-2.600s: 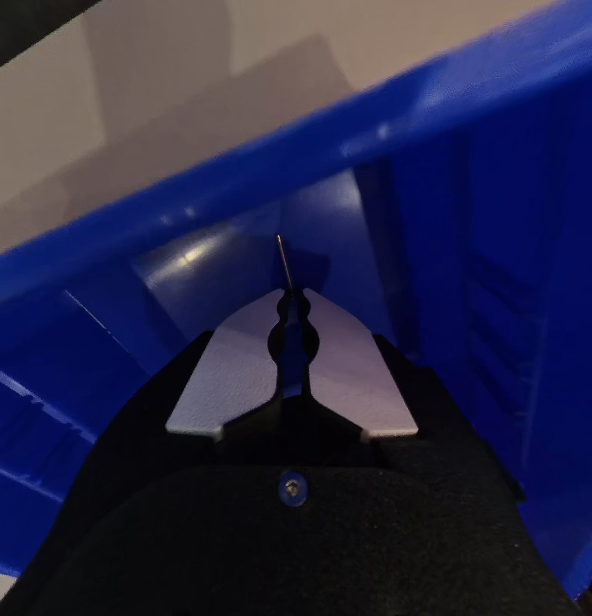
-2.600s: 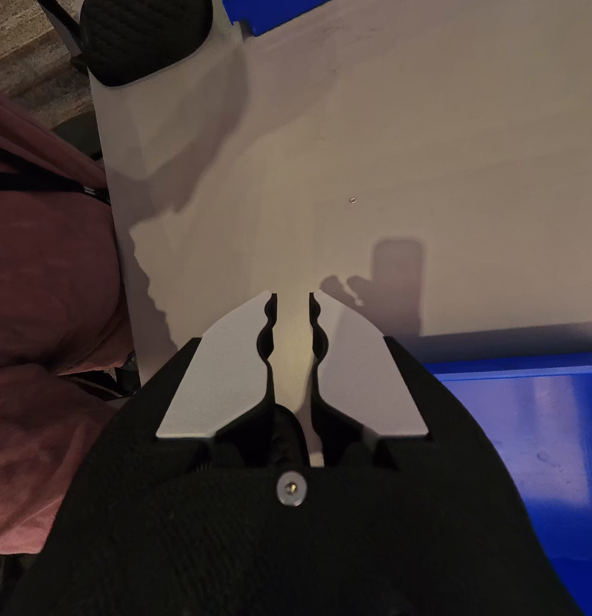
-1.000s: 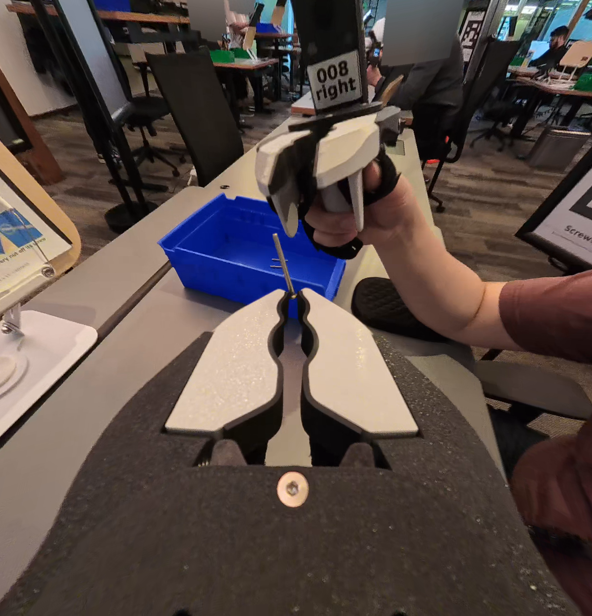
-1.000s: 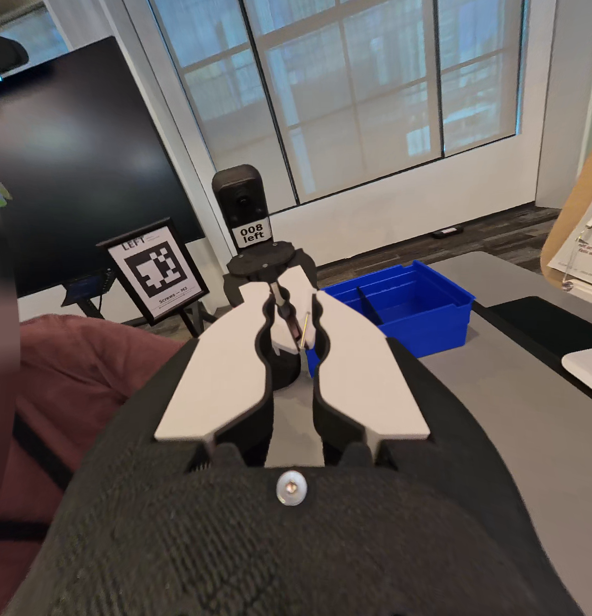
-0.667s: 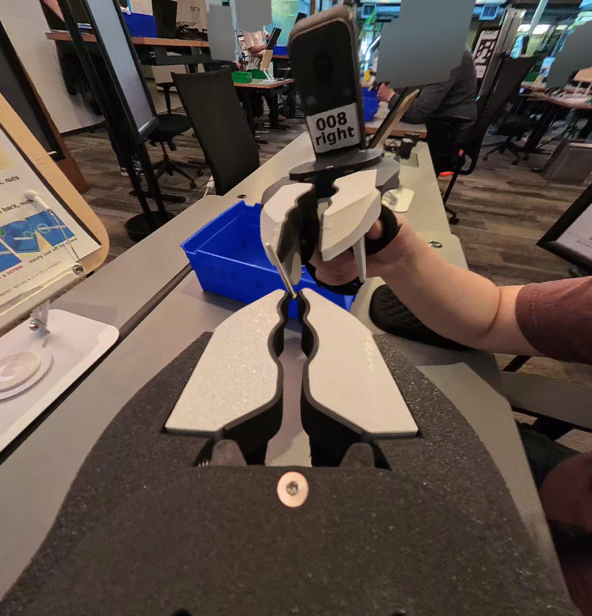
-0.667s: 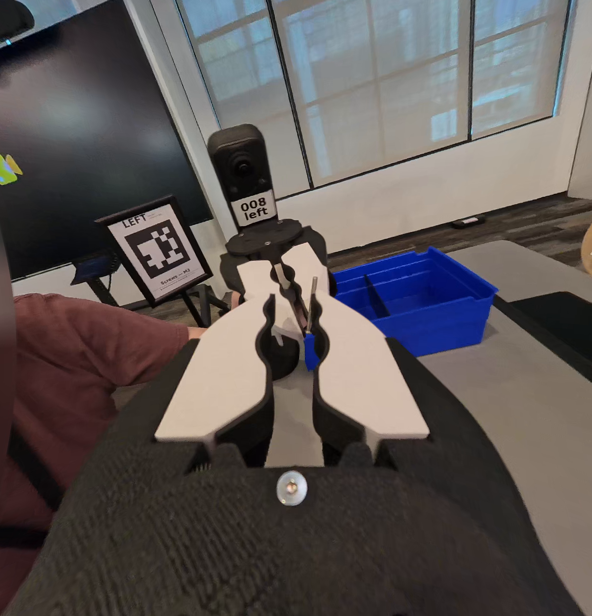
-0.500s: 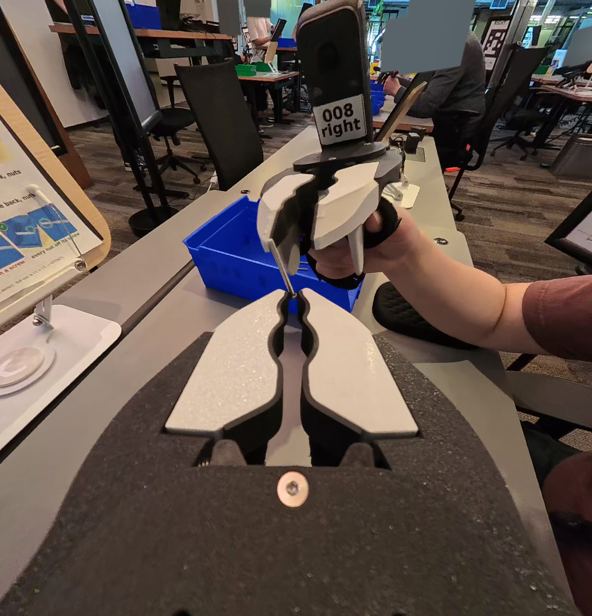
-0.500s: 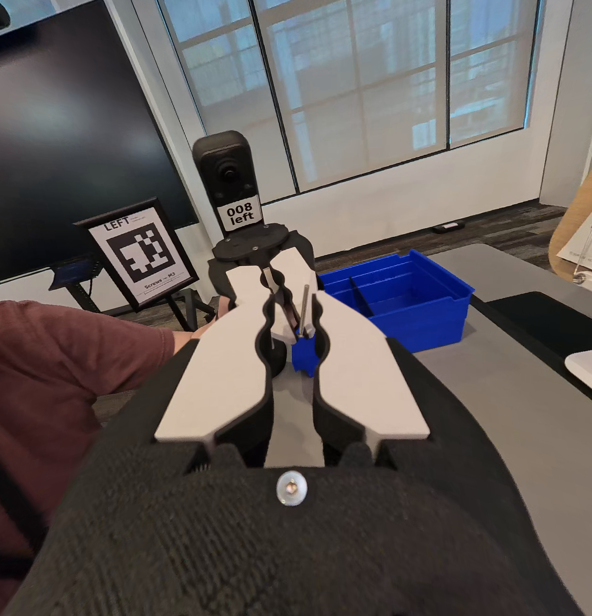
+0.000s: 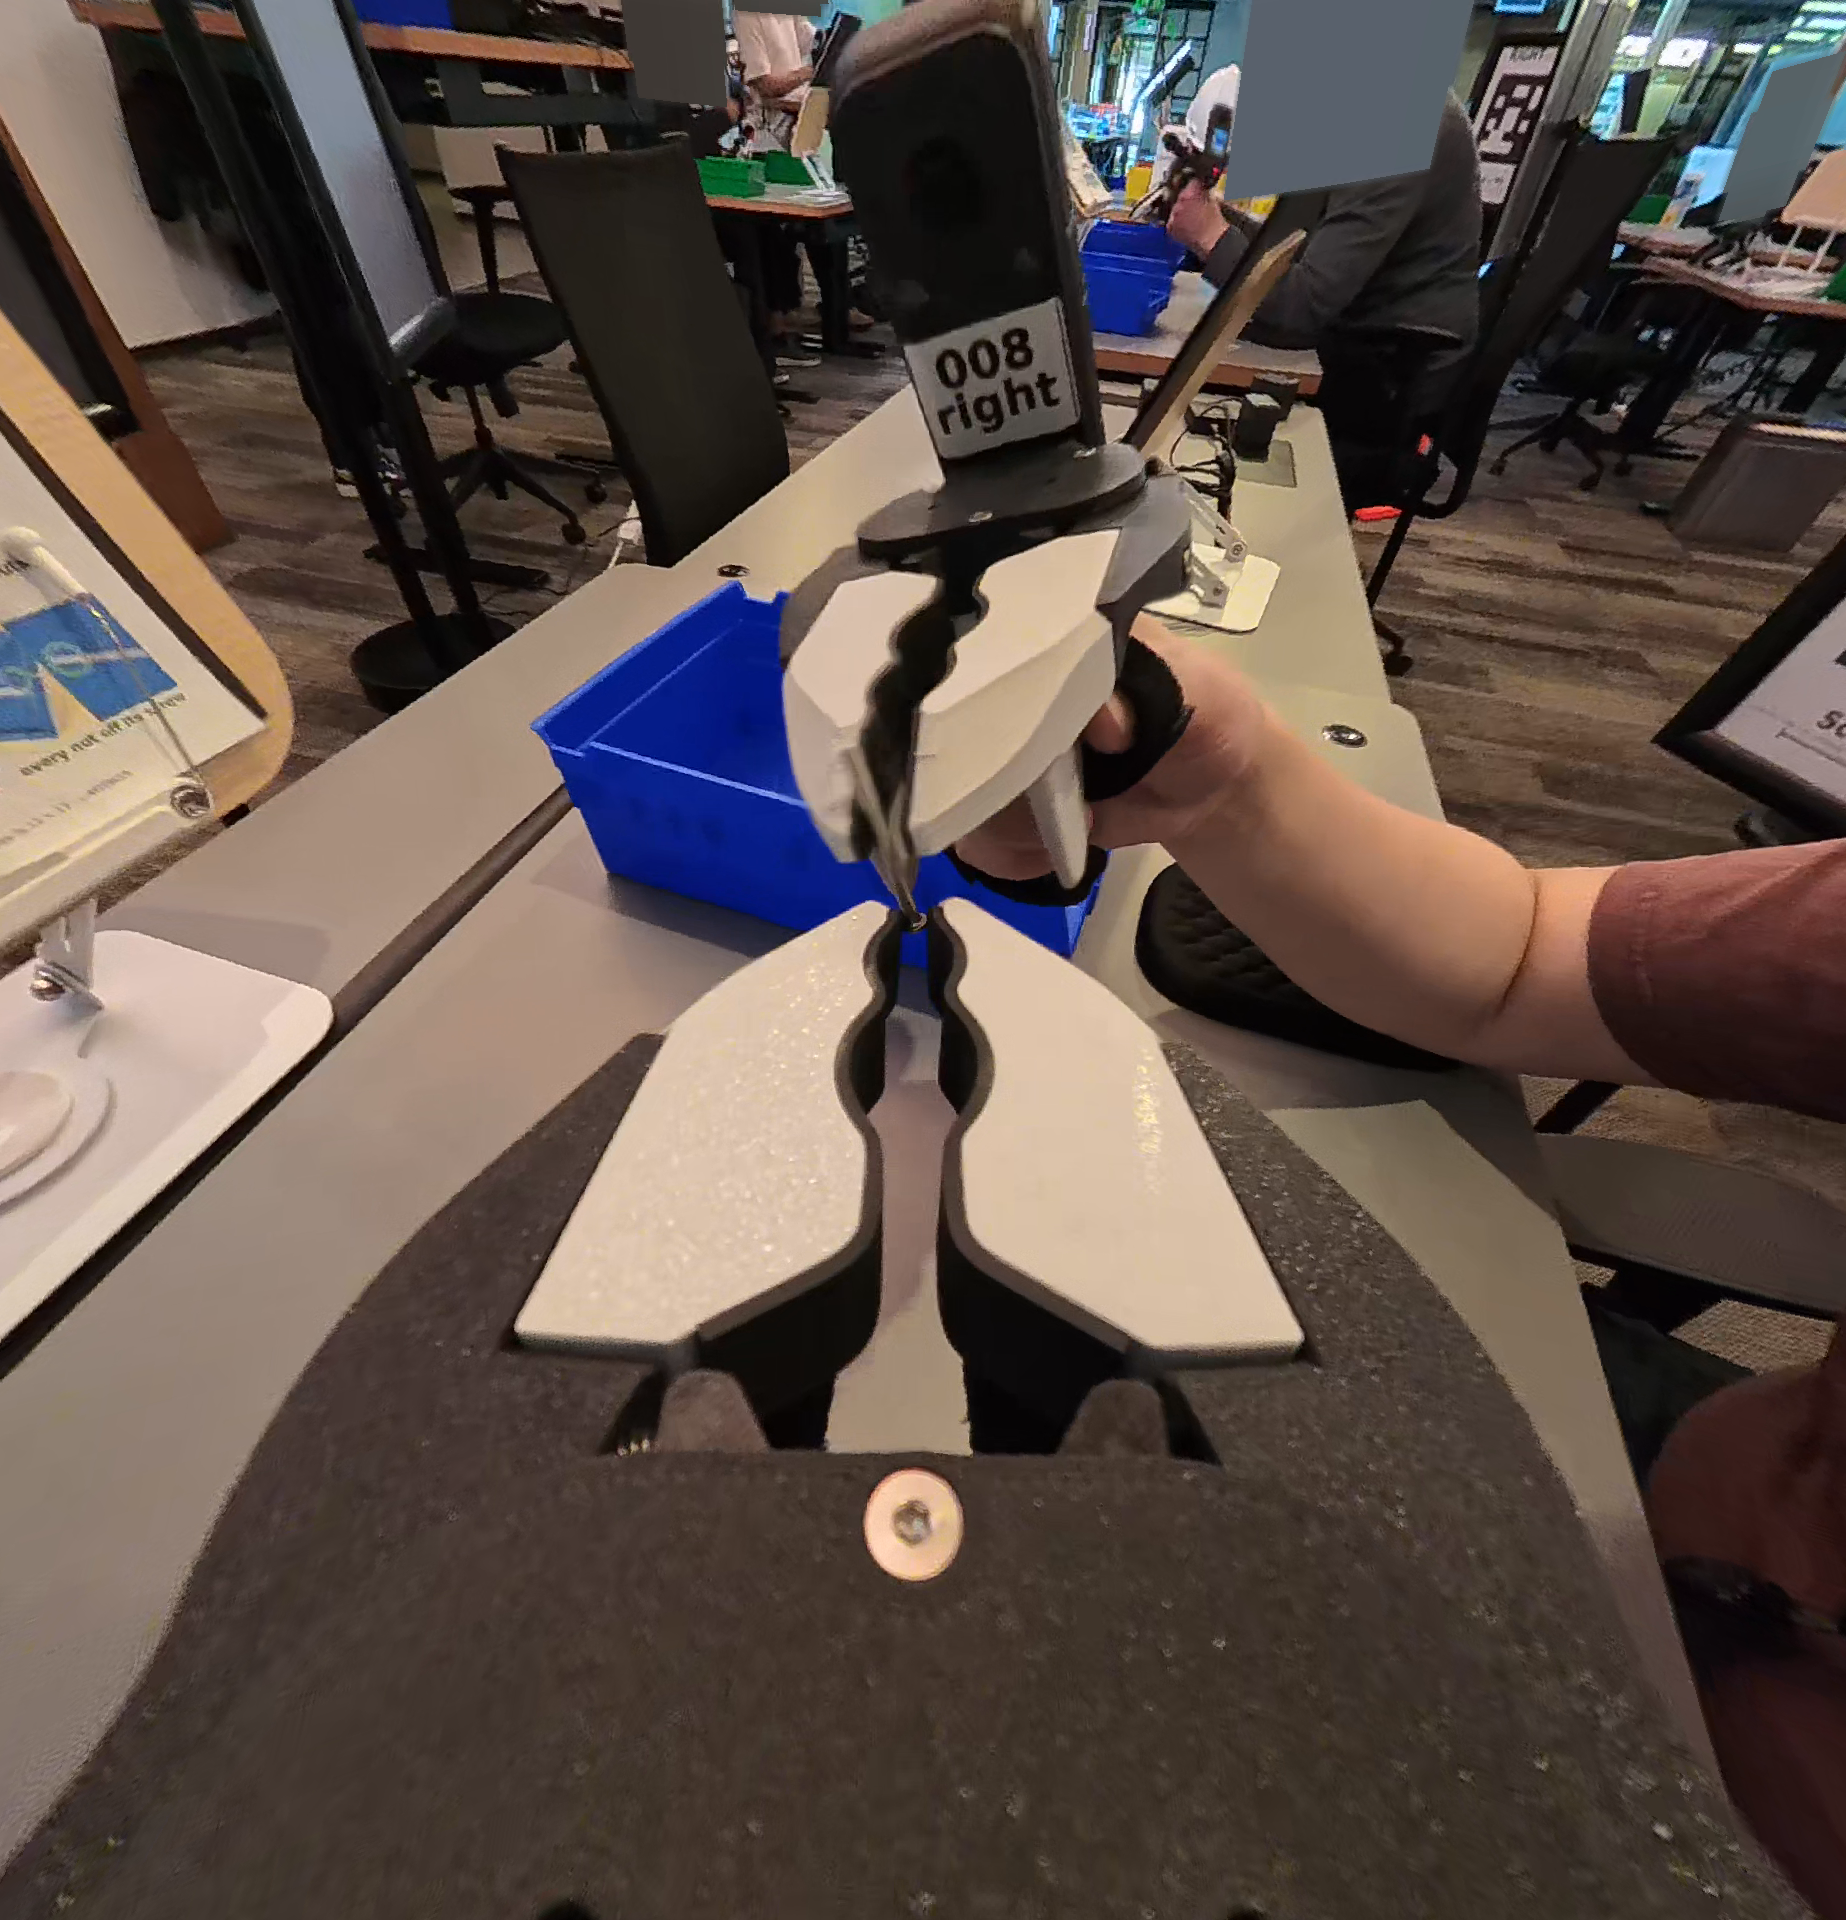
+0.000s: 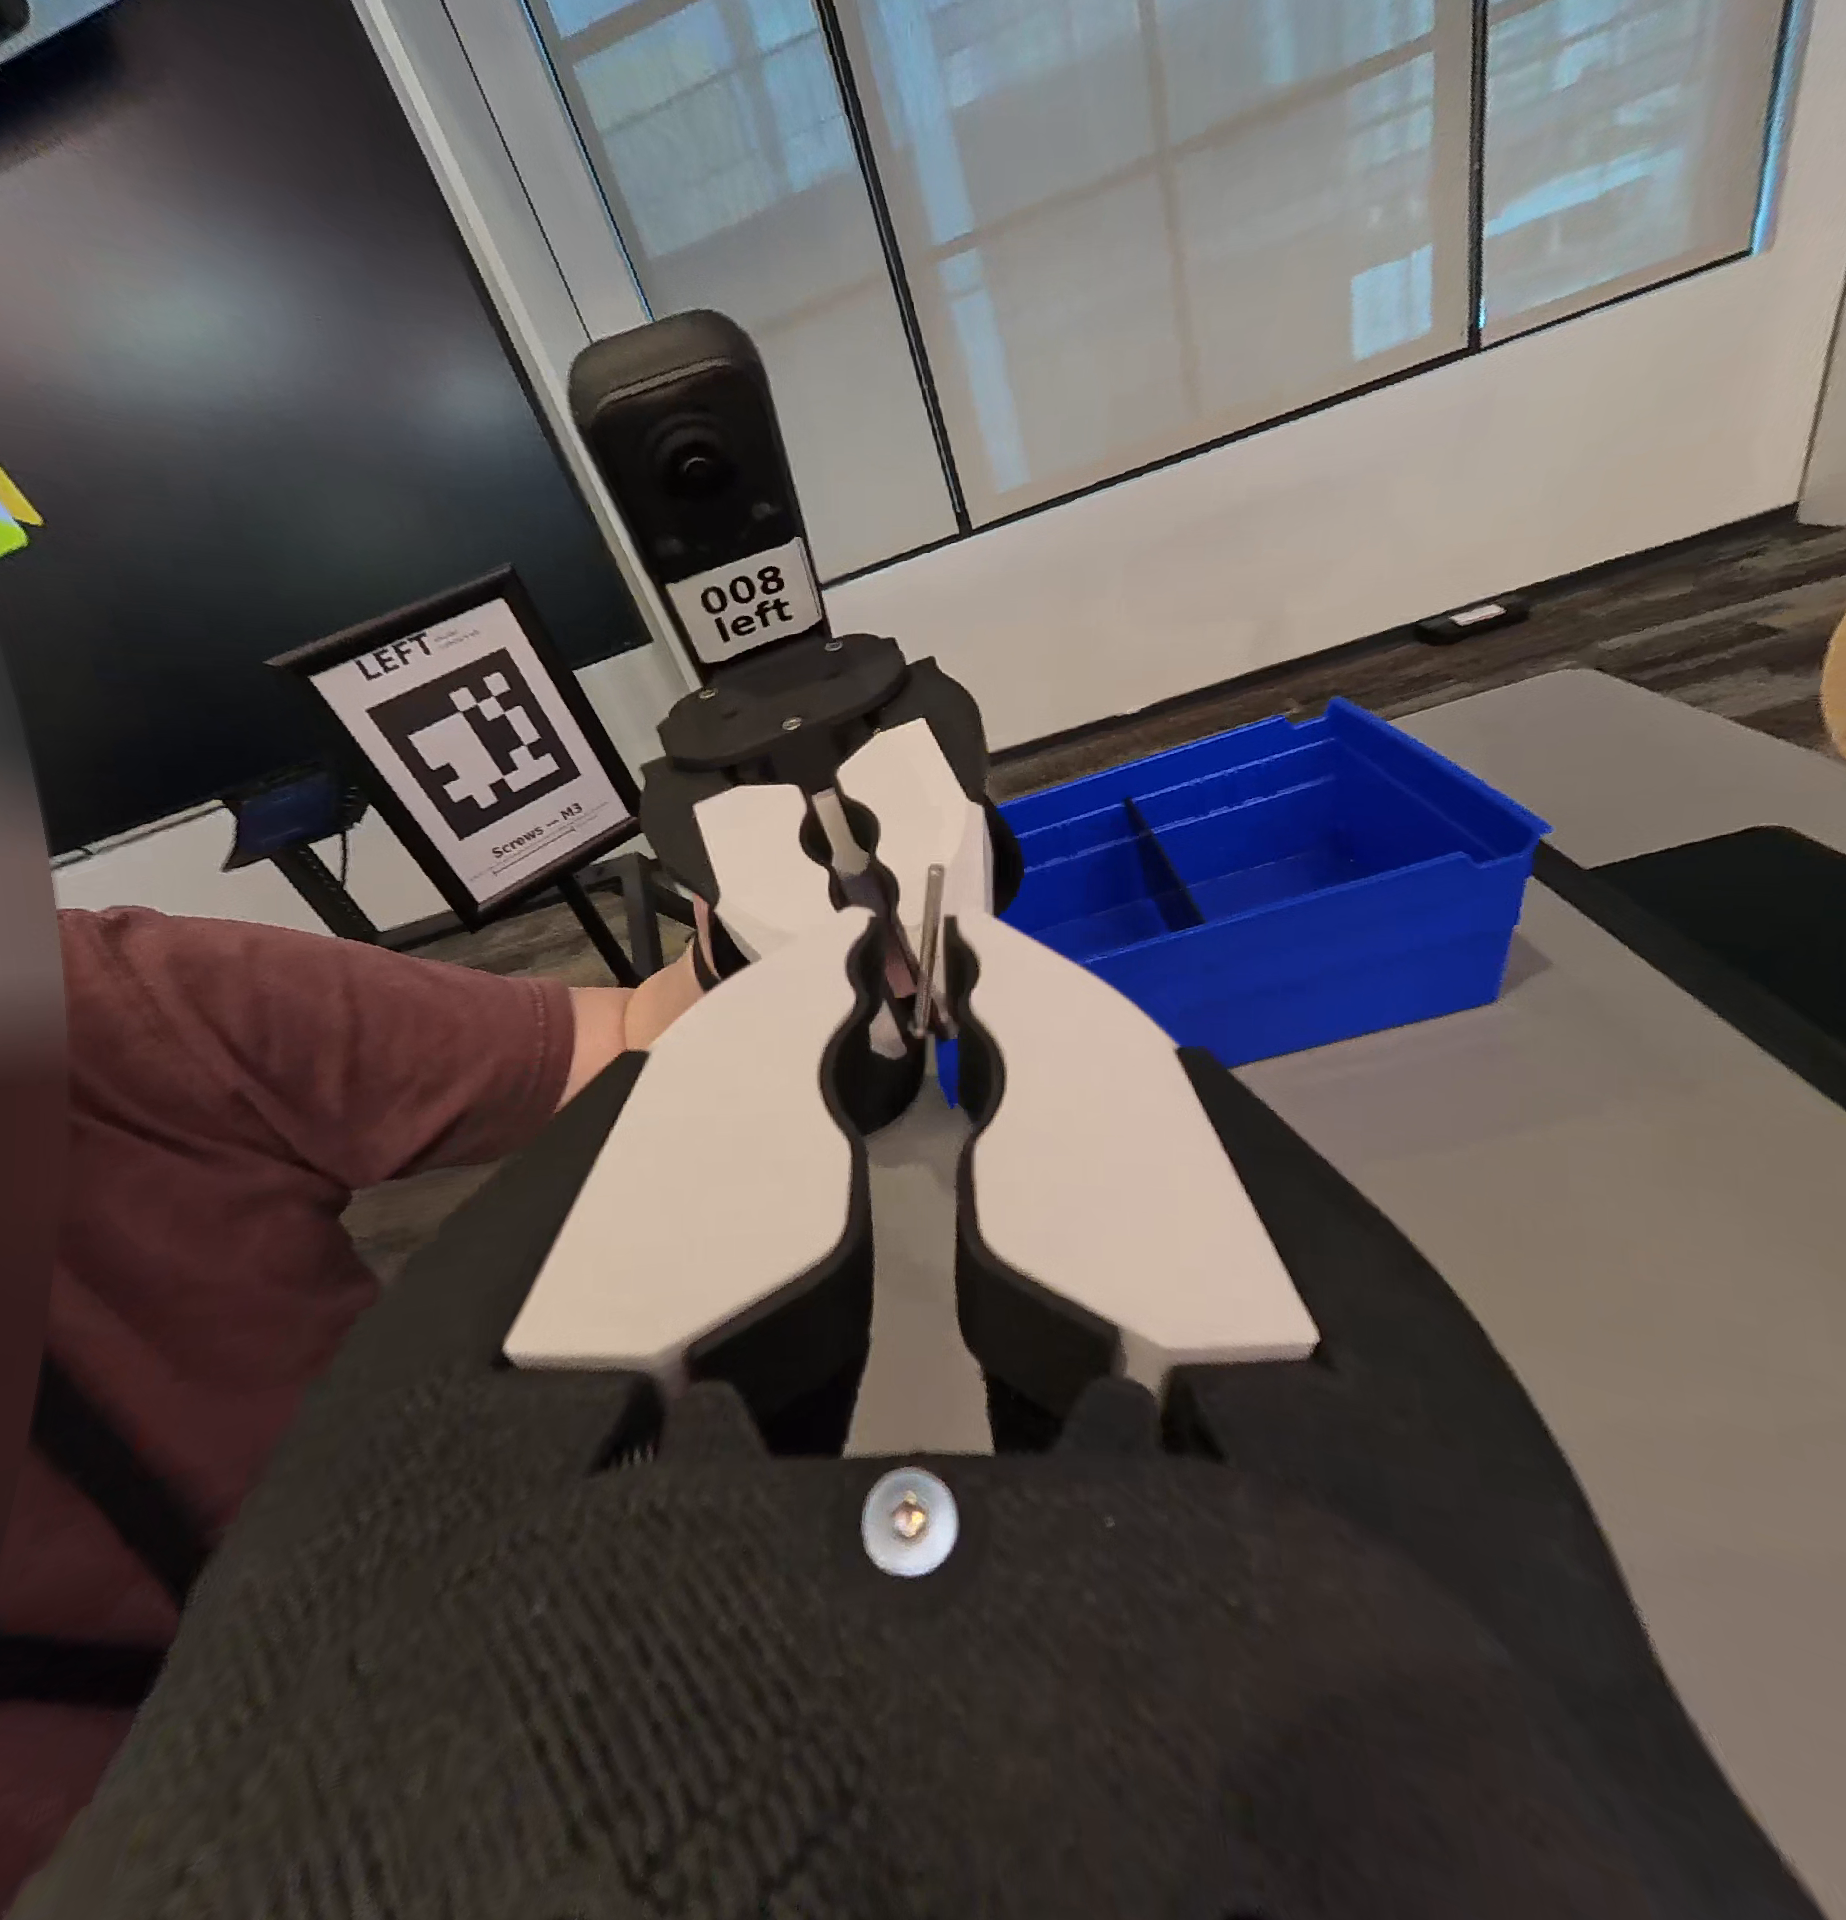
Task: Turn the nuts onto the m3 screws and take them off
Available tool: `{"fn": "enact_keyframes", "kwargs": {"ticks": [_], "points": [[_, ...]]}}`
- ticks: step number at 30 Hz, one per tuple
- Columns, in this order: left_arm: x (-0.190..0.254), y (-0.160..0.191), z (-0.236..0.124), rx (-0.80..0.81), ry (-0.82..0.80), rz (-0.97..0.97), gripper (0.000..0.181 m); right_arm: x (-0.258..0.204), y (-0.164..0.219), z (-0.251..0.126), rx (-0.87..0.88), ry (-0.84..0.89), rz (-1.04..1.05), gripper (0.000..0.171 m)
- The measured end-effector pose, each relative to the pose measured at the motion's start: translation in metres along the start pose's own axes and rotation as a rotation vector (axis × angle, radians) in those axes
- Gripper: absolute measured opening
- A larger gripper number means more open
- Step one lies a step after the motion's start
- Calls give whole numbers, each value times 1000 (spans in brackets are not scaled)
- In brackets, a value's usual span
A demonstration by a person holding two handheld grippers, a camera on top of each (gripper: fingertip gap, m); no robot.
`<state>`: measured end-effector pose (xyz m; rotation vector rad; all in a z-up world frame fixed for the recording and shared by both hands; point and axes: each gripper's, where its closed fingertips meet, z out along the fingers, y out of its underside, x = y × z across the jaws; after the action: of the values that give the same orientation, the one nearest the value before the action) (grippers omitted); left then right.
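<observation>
My left gripper point(image 9: 911, 920) is shut on the lower end of a thin metal screw point(image 9: 898, 878) and holds it up above the grey table point(image 9: 462, 1060). The right gripper point(image 9: 883, 842), held in a hand, faces it with its tips around the screw's upper part. In the right wrist view the screw point(image 10: 929, 935) stands upright in the narrow gap of my right gripper point(image 10: 908, 940). Whether the right fingers touch it is unclear. No nut is visible. The left gripper's white fingers point(image 10: 763, 873) show just behind.
A blue divided bin point(image 9: 690, 790) point(image 10: 1314, 935) sits on the table behind the grippers. A sign on a white base point(image 9: 171, 1039) stands at the left, a black pad point(image 9: 1241, 987) at the right. The person's forearm point(image 9: 1366, 935) crosses from the right. My two grippers' fingertips are within a few centimetres of each other.
My left gripper lifted the screw out of the blue bin. The right gripper rose from the table, came up to face it, and its tips now sit around the screw with a narrower gap.
</observation>
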<state>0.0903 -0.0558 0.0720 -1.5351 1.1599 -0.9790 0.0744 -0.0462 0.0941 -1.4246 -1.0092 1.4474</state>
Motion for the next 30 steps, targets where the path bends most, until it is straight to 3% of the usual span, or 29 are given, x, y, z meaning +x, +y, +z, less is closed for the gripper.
{"fn": "enact_keyframes", "kwargs": {"ticks": [1, 8, 10, 15, 20, 30], "points": [[0, -1, 0, 6, 6, -8, 4, 1, 0, -1, 9, -4, 12, 4], [-6, 8, 4, -21, 13, -105, 6, 9, 8, -1, -30, 20, 11, 3], [-8, 6, 4, 8, 51, -219, 25, 11, 8, -1, -21, 20, 29, 3], [-8, 7, 3, 38, 216, -469, 25, 11, 10, 2, -13, -12, 82, 3], [-5, 9, 4, 61, 359, -618, 12, 14, 16, 7, -17, -18, 113, 3], [-10, 12, 5, 63, 332, -582, 4, 17, 16, 6, -2, -35, 155, 3]]}}
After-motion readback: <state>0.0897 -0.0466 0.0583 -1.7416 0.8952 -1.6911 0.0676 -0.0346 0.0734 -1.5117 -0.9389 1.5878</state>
